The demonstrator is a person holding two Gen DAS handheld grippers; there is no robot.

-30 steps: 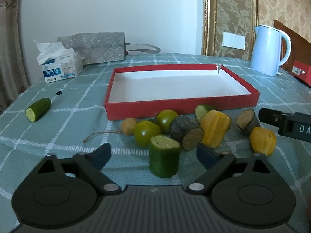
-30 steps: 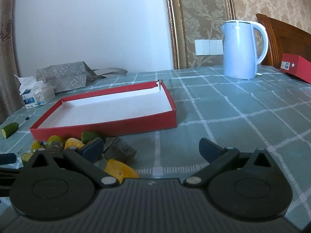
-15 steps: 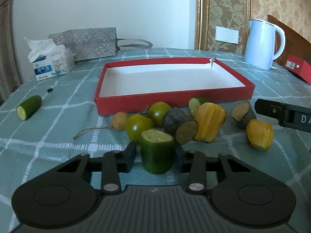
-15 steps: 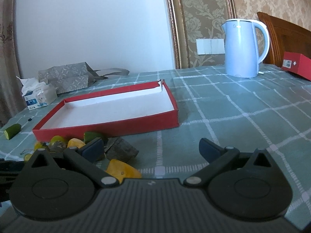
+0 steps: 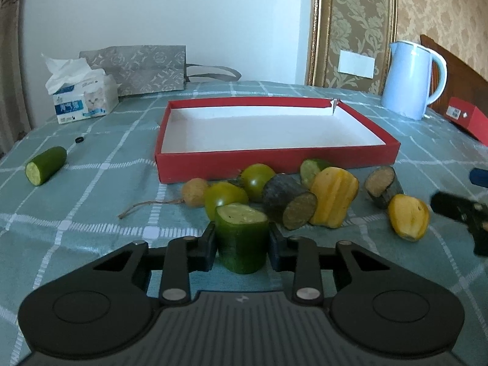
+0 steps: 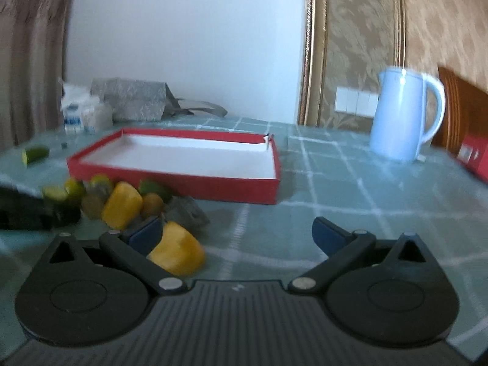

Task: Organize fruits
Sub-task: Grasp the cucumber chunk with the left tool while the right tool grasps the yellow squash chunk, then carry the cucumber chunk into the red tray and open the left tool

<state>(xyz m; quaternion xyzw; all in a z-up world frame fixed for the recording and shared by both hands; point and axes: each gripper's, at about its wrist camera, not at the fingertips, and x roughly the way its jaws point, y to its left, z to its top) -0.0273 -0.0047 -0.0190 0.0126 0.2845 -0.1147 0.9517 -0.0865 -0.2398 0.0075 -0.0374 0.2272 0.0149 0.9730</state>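
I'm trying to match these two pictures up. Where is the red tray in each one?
Left wrist view: the red tray lies mid-frame, just beyond the pile of cut fruit, ahead of the left tool.
Right wrist view: the red tray lies left of centre, its inside bare, with the fruit at its near left corner.
Shared landmark: the pale blue kettle, beyond the tray to the right.

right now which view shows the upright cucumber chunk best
The left wrist view: the cucumber chunk stands sharp and close, clamped in the left gripper, whose jaws have just closed on it. The right wrist view is blurred and shows it only small at far left.
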